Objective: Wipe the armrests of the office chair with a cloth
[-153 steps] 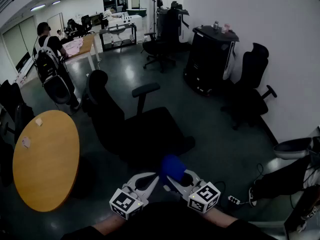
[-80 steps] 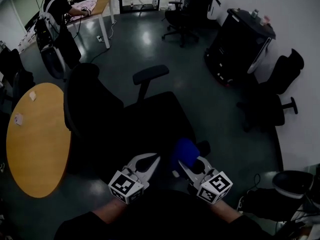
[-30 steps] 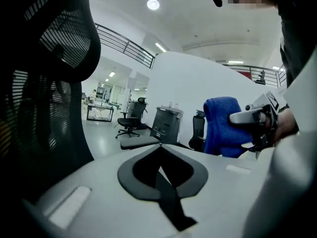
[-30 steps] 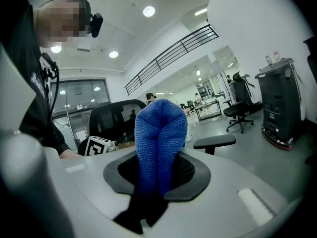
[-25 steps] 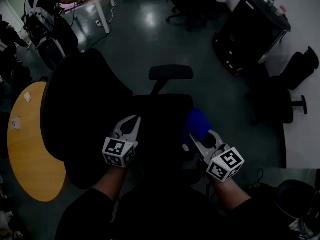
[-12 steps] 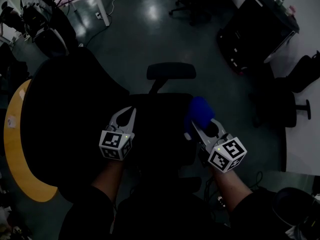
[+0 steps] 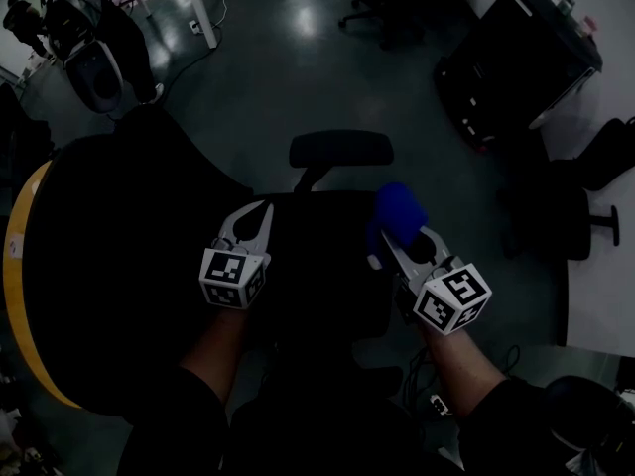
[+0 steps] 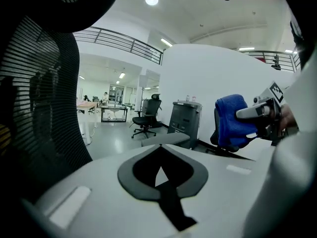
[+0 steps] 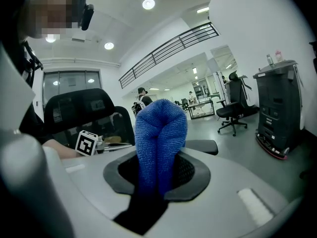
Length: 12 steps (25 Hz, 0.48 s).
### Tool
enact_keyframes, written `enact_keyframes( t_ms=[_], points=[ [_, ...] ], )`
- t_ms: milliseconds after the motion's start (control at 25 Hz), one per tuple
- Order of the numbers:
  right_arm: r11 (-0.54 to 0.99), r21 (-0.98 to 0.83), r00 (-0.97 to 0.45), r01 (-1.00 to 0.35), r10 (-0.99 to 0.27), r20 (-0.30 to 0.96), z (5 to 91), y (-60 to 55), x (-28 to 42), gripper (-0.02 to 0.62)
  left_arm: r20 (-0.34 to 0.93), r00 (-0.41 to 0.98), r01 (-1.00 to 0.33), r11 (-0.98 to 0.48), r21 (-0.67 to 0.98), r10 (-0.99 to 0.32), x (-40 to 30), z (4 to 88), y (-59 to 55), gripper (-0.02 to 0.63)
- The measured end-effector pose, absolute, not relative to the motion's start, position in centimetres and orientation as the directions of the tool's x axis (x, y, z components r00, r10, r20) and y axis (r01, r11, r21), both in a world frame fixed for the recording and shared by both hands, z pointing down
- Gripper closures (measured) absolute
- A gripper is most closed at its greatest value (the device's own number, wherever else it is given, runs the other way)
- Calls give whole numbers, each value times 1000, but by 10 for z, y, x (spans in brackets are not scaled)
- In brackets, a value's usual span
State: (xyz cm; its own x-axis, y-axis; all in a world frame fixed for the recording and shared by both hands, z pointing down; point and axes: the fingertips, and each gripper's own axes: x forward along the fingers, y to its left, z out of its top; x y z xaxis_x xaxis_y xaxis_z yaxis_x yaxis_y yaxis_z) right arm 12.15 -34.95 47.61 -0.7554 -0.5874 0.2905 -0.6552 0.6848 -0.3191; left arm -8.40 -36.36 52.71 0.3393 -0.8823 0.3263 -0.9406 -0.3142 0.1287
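The black office chair is right below me, its mesh backrest at the left and its seat in the middle. Its far armrest lies just beyond both grippers. My right gripper is shut on a folded blue cloth, held above the seat's right side, short of that armrest. My left gripper hovers over the seat's left part, shut and empty. In the right gripper view the blue cloth stands up between the jaws with the armrest behind it. The left gripper view shows the armrest and the cloth.
A black cabinet stands at the upper right and another black chair at the right. The round wooden table's rim peeks out at the left behind the backrest. A person with a backpack stands far upper left. Cables lie on the floor.
I have walked up to the chair and now stand over it. Both grippers have come forward over the seat towards the far armrest. The cloth stays in the right gripper.
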Motion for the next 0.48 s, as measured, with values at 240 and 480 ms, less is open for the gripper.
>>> enact_keyframes(
  t_ms=[240,480],
  points=[
    [682,-286,-737,-673,-585,338,492,-381,121,483,329,351,-936,-322,142,-877,-85,539,-383,586],
    [685,-247,-720,-685,-586,372,506,-417,122,483,329,352,-935,-315,163,-876,-85,543,-386,586]
  ],
)
